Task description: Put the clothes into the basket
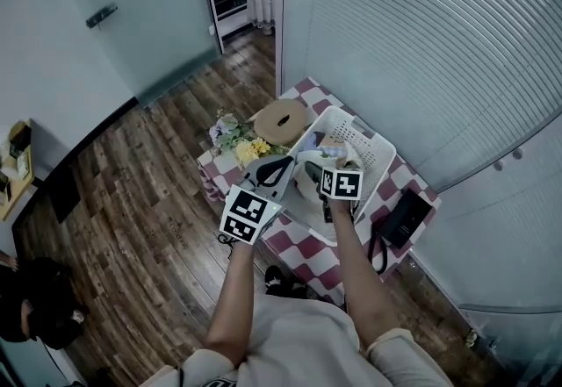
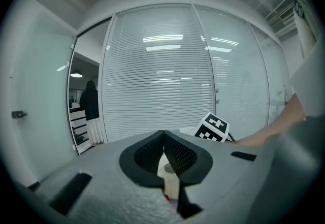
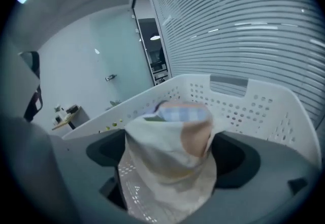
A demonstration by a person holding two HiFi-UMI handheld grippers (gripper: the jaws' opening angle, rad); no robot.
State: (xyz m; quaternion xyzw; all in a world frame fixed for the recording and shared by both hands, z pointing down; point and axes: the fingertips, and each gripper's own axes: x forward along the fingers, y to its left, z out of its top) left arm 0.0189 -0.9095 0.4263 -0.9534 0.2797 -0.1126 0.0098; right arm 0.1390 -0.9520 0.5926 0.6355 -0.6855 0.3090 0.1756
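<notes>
A white perforated basket [image 1: 373, 144] stands on the checked table [image 1: 299, 247]. My right gripper [image 1: 316, 176] hangs over the basket's near end. In the right gripper view its jaws stand wide apart [image 3: 172, 154]. A cream cloth [image 3: 167, 172] with a blue plaid patch and a tan patch lies loosely bunched between them, with gaps at both sides. The basket wall [image 3: 254, 111] rises just behind it. My left gripper [image 1: 269, 173] is beside the basket's left rim. In its own view it points up at the blinds, its pads meeting at the tips [image 2: 163, 137].
Yellow and pale flowers [image 1: 235, 141] and a round tan roll [image 1: 281, 120] lie at the table's far left. A black bag [image 1: 402, 217] sits at the right end. Wooden floor surrounds the table; blinds are behind it. A person in dark clothes [image 2: 90, 108] stands in a far doorway.
</notes>
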